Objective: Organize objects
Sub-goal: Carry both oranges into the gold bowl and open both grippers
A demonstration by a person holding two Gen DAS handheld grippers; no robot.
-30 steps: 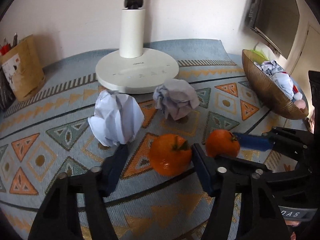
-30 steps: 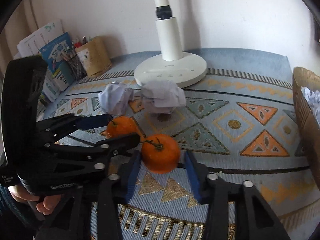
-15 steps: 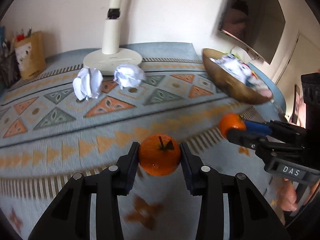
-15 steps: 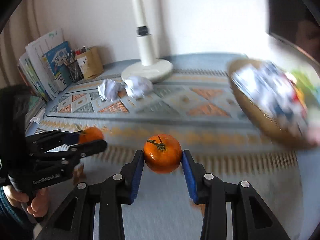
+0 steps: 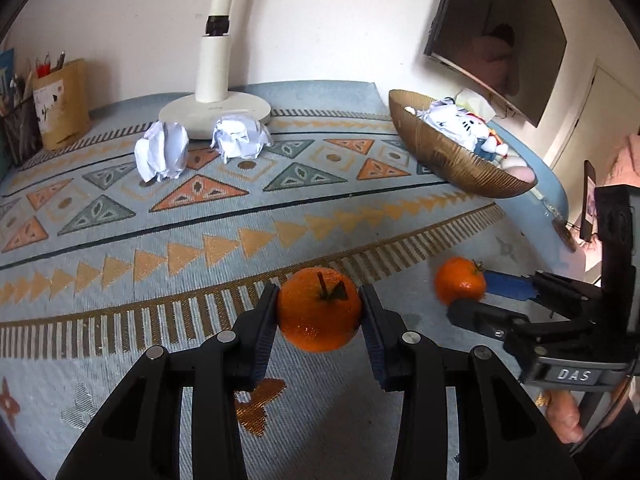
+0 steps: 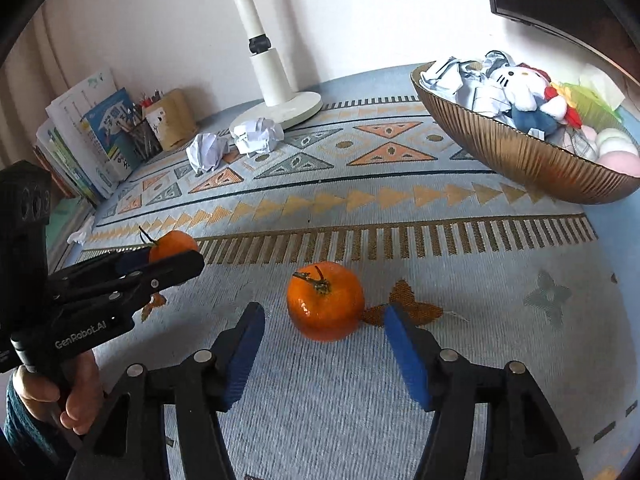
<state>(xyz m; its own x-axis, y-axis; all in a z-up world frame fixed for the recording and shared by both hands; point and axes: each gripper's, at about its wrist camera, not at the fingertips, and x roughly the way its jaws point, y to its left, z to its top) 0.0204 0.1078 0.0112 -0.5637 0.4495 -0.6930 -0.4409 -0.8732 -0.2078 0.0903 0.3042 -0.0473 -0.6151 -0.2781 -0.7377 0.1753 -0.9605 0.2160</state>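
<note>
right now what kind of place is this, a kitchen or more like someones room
Most likely a lived-in room at home, perhaps a study corner, not a kitchen: a patterned cloth covers the table, a lamp and books stand by the wall, and a screen hangs on it.

A white lamp (image 5: pixel 214 92) stands on its round base at the far edge of the bench, at 12 o'clock, on a blue patterned cloth (image 5: pixel 200 216). At 10 o'clock, a brown pencil holder (image 6: pixel 170 124) sits against the wall beside a row of books (image 6: pixel 86 140) standing upright. A dark screen (image 5: pixel 496 40) hangs on the wall at 2 o'clock.
</note>
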